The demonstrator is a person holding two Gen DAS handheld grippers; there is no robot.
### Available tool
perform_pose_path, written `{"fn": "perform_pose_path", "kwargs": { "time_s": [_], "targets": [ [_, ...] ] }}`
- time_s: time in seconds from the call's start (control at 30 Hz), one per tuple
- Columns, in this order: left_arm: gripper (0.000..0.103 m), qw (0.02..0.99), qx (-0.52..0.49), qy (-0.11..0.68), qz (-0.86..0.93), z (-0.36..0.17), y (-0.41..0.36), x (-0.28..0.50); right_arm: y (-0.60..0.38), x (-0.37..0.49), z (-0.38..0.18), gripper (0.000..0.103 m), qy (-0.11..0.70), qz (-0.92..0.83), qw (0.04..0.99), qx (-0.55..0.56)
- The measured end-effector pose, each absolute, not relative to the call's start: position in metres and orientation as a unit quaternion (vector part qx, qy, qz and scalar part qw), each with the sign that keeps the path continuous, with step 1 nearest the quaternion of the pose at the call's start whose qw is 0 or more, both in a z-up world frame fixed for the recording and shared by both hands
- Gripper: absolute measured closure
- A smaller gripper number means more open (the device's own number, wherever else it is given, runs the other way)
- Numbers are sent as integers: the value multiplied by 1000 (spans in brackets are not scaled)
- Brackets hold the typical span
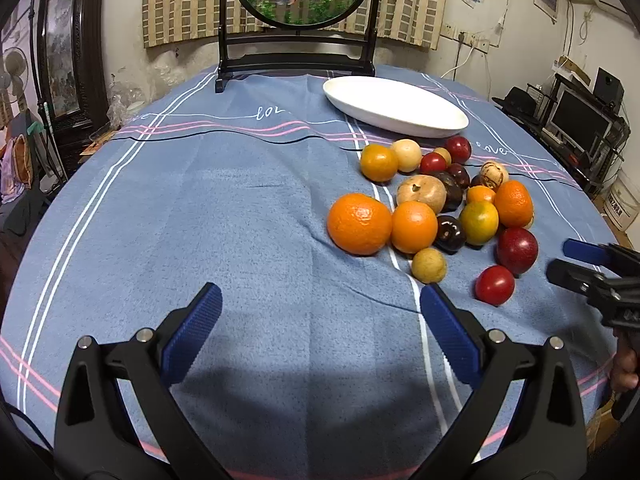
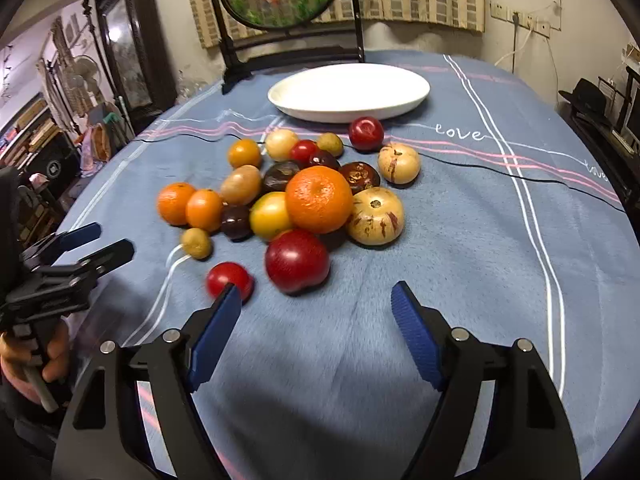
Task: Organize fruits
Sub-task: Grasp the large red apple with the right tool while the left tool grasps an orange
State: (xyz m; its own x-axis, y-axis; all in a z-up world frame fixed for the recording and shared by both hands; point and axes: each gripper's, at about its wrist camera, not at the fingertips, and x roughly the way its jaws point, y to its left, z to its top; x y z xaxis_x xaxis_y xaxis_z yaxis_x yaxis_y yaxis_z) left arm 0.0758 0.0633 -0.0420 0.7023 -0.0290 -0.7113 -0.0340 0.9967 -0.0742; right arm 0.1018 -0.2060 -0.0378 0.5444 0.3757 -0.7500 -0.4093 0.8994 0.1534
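Observation:
A heap of several fruits lies on the blue tablecloth: oranges (image 1: 359, 224) (image 2: 319, 199), red apples (image 1: 517, 251) (image 2: 297, 260), small red tomatoes (image 1: 494, 285) (image 2: 229, 279), dark plums and tan fruits. An empty white oval plate (image 1: 394, 106) (image 2: 348, 92) sits behind the heap. My left gripper (image 1: 320, 300) is open and empty, left of and in front of the heap; it also shows in the right wrist view (image 2: 102, 242). My right gripper (image 2: 316, 300) is open and empty just in front of the red apple; it also shows in the left wrist view (image 1: 568, 260).
A dark wooden stand with a round fish picture (image 1: 298, 20) (image 2: 280, 12) stands at the table's far edge behind the plate. Shelves and monitors (image 1: 580, 120) stand off to the right of the table. Blue tablecloth (image 1: 220, 200) spreads left of the heap.

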Motion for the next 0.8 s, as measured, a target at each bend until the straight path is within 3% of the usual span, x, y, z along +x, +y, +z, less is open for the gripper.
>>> {"fn": "perform_pose_path", "kwargs": {
  "time_s": [0.37,0.43,0.6,0.8],
  "targets": [
    [2,926,-45,374,-13,-42,64,75,-181,127,-50,38,445,237,863,-38],
    [2,926,-52,375,-11,-43,66,76,-181,130,-54,47,452,238,859,-37],
    [2,919,-71,387,-14,-46,73,81,-183,133,-59,59,457,252,853,-25],
    [6,910,-100,401,-45,-47,84,98,-204,122,-58,60,445,280,850,23]
  ]
}}
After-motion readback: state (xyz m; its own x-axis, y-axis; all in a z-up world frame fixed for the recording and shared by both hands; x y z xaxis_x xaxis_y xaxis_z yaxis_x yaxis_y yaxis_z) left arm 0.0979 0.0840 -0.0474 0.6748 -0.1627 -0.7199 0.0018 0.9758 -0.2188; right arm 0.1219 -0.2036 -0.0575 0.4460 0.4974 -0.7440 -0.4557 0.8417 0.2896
